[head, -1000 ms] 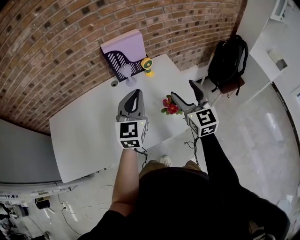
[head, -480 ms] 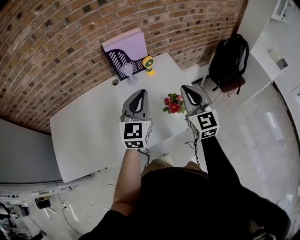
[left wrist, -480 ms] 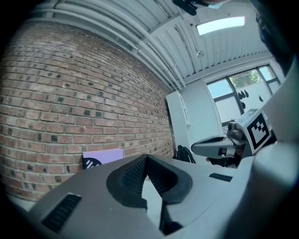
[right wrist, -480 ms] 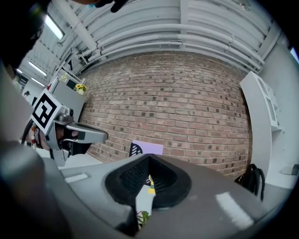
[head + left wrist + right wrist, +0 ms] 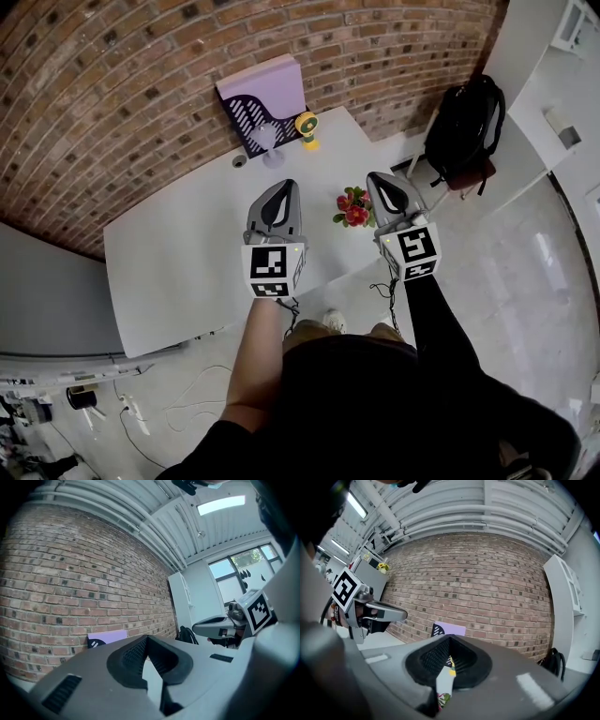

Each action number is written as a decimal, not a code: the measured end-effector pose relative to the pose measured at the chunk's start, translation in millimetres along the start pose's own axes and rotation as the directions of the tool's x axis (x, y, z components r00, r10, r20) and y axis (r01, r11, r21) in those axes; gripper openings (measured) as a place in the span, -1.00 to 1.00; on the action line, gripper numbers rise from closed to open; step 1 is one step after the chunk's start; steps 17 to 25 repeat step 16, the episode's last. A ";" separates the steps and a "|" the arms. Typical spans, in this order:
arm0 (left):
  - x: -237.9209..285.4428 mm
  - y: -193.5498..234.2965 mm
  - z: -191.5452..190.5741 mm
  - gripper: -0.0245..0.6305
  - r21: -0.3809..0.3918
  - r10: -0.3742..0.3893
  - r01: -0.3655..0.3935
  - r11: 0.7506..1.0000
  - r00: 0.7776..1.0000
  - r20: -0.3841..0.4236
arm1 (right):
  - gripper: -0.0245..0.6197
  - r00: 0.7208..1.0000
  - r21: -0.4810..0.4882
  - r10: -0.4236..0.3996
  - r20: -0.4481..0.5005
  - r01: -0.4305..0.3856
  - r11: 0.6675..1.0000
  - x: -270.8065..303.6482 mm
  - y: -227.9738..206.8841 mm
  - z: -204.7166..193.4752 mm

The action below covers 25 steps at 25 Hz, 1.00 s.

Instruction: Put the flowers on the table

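Observation:
A small bunch of red and pink flowers (image 5: 353, 208) rests on the white table (image 5: 178, 253) near its front edge. It sits just left of my right gripper (image 5: 379, 177), which hovers beside it, shut and empty. In the right gripper view the jaws meet at the tip (image 5: 450, 638), and a bit of the flowers (image 5: 443, 699) shows through the slit below. My left gripper (image 5: 280, 186) hangs over the table to the left of the flowers, shut with nothing in it; its jaws meet (image 5: 146, 637) in its own view.
Against the brick wall at the table's far edge stand a purple box (image 5: 265, 98), a clear stemmed glass (image 5: 267, 142) and a small yellow ornament (image 5: 307, 127). A black backpack (image 5: 464, 117) sits to the right of the table. Cables lie on the floor (image 5: 141, 422).
The right gripper's jaws stood wide open beside the flowers a second ago and have closed, empty. The flowers stay on the table. The left gripper has kept its place.

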<state>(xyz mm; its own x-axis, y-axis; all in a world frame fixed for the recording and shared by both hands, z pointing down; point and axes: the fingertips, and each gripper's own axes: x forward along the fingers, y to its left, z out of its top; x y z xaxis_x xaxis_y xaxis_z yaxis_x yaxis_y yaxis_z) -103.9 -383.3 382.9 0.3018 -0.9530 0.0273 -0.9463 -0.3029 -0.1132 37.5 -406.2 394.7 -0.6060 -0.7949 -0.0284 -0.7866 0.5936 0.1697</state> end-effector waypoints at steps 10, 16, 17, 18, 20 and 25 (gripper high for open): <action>-15.2 18.7 -2.6 -0.90 0.018 0.043 -0.043 0.999 0.999 -0.013 | -0.92 0.999 0.007 0.047 0.009 -0.047 0.999 15.0 17.8 -0.6; -15.1 23.2 -5.6 -0.90 0.016 0.055 -0.055 0.998 0.998 -0.022 | -0.92 0.998 0.011 0.062 0.013 -0.062 0.998 23.6 20.2 -1.7; -15.1 23.2 -5.6 -0.90 0.016 0.055 -0.055 0.998 0.998 -0.022 | -0.92 0.998 0.011 0.062 0.013 -0.062 0.998 23.6 20.2 -1.7; -15.1 23.2 -5.6 -0.90 0.016 0.055 -0.055 0.998 0.998 -0.022 | -0.92 0.998 0.011 0.062 0.013 -0.062 0.998 23.6 20.2 -1.7; -15.1 23.2 -5.6 -0.90 0.016 0.055 -0.055 0.998 0.998 -0.022 | -0.92 0.998 0.011 0.062 0.013 -0.062 0.998 23.6 20.2 -1.7; -15.1 23.2 -5.6 -0.90 0.016 0.055 -0.055 0.998 0.998 -0.022 | -0.92 0.998 0.011 0.062 0.013 -0.062 0.998 23.6 20.2 -1.7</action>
